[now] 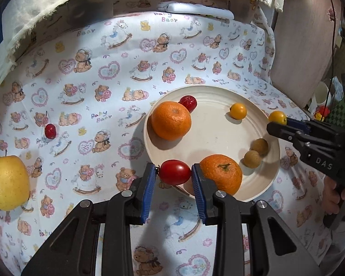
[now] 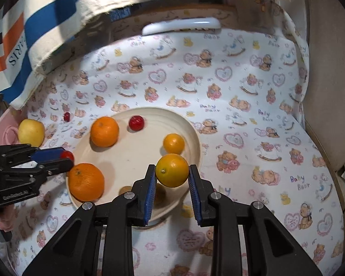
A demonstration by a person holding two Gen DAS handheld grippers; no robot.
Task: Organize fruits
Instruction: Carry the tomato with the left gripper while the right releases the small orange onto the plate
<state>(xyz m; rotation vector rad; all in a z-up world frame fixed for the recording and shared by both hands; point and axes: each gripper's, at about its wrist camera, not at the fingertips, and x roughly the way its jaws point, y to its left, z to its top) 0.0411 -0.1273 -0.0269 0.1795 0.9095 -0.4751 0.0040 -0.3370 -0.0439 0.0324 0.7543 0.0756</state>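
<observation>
So left tongs (image 1: 174, 172) pinching a red tomato (image 1: 174, 172) right at the plate (image 1: 214, 135) near rim | right tongs (image 2: 171, 170) clamped on a yellow fruit (image 2: 171, 170) over the plate's edge | two oranges (image 1: 171, 120) already on it | yellow apple (image 1: 8, 181) off on the tabletop (image 1: 99, 73)

left wrist: close, downward | right wrist: same | shared: plate (image 1: 270, 179)

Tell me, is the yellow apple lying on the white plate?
No. The yellow apple lies on the bear-print cloth, far left of the white plate.
</observation>
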